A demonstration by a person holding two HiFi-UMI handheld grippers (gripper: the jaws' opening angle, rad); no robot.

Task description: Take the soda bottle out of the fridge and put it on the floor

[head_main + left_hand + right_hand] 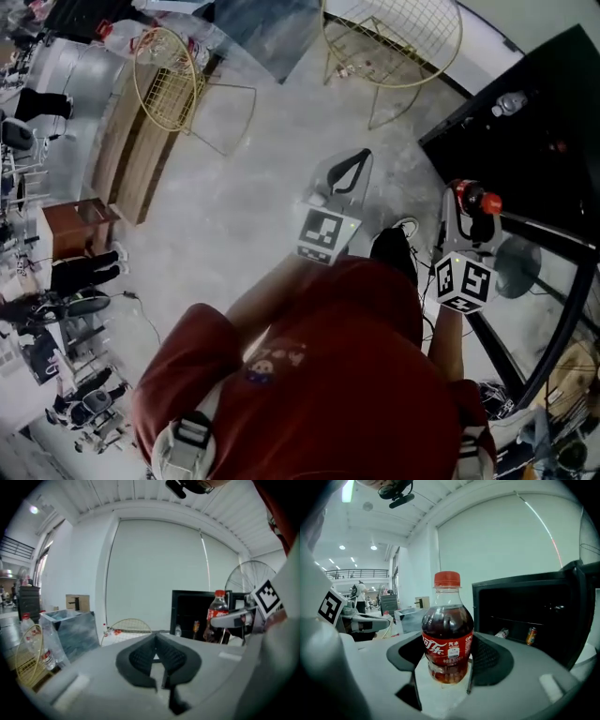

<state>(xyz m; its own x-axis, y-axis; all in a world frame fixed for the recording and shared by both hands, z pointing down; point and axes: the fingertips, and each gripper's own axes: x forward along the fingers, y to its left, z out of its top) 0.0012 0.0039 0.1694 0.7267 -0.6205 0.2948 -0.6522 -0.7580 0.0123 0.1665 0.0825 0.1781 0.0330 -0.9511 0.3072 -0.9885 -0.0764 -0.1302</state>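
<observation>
Your right gripper (pixel 472 217) is clamped on the soda bottle (pixel 447 634), upright, outside the open fridge (pixel 525 606) and above the floor (pixel 253 206). Your left gripper (pixel 157 657) has its jaws together, holding nothing.

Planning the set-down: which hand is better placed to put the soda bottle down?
Right: the right hand-held gripper holds the soda bottle, outside the fridge; the left hand-held gripper is shut, empty.

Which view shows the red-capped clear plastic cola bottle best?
Right gripper view: the red-capped clear plastic cola bottle stands central, upright, clamped between the jaws. Head view shows mainly its cap; left gripper view shows it small, at right.
</observation>
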